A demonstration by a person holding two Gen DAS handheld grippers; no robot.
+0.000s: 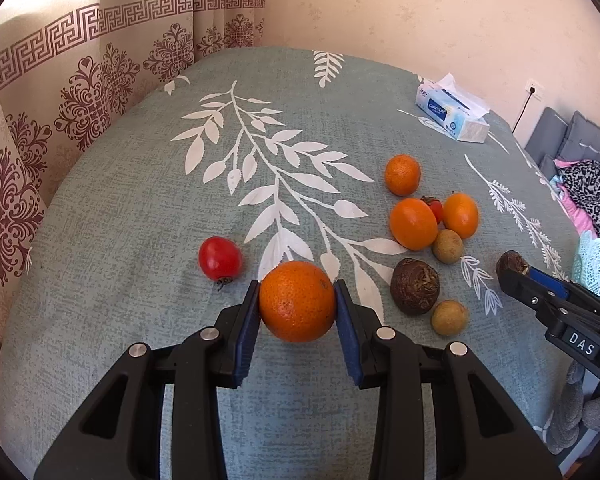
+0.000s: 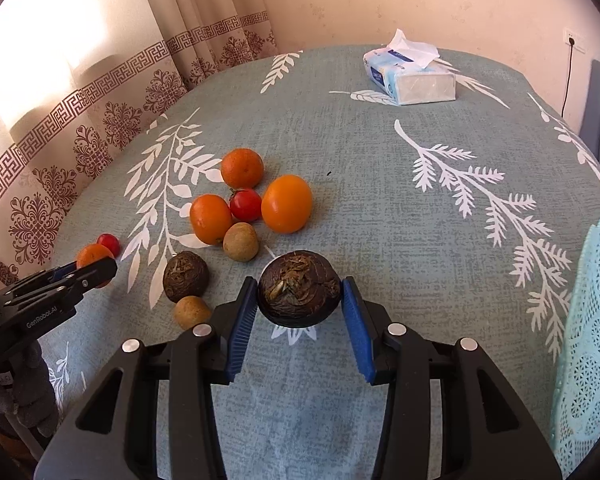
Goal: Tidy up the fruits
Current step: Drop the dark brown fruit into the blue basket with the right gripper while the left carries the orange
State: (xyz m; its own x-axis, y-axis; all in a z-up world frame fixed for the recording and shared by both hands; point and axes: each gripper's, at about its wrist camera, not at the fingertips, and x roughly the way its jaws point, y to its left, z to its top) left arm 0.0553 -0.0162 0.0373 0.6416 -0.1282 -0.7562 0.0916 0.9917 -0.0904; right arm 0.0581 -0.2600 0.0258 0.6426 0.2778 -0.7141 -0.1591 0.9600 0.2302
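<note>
Tablecloth (image 1: 140, 240); orange (image 1: 297, 301) between left hand-held gripper (image 1: 296, 304) pads.

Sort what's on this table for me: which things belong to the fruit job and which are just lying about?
Job:
- orange held in the left tongs
- dark brown fruit held in the right tongs
- fruit cluster
- lone tomato

Lying about:
- tissue pack
- turquoise lace mat
- curtain

Sunlit patterned curtains (image 1: 60, 92) hang left of a beige wall (image 1: 420, 12) behind the leaf-print tablecloth (image 1: 160, 184).
</note>
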